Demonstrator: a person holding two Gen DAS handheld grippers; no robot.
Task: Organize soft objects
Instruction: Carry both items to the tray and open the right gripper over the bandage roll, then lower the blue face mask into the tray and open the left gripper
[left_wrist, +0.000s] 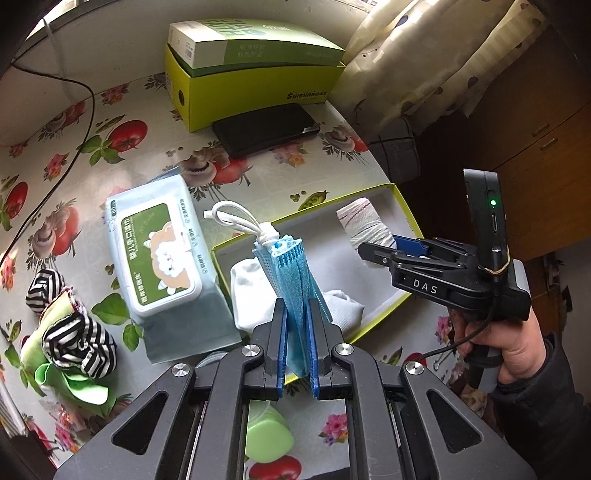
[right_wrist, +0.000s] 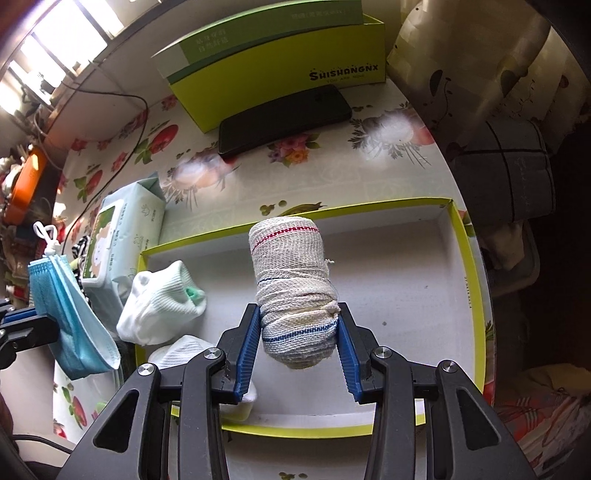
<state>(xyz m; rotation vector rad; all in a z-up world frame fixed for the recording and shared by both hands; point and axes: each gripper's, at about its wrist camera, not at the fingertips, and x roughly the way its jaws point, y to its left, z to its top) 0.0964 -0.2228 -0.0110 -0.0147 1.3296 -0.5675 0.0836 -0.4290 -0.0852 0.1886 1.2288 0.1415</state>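
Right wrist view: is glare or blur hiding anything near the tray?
Right wrist view: the window blows out top left, and soft glare patches wash the tablecloth behind the tray; tray and rolled cloth read sharp. Left wrist view: even light, edges bowed by fisheye.

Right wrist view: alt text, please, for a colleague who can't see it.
The right gripper holds a rolled cloth bundle above a shallow yellow-edged box lid that holds white socks. At left, the left gripper dangles blue face masks.
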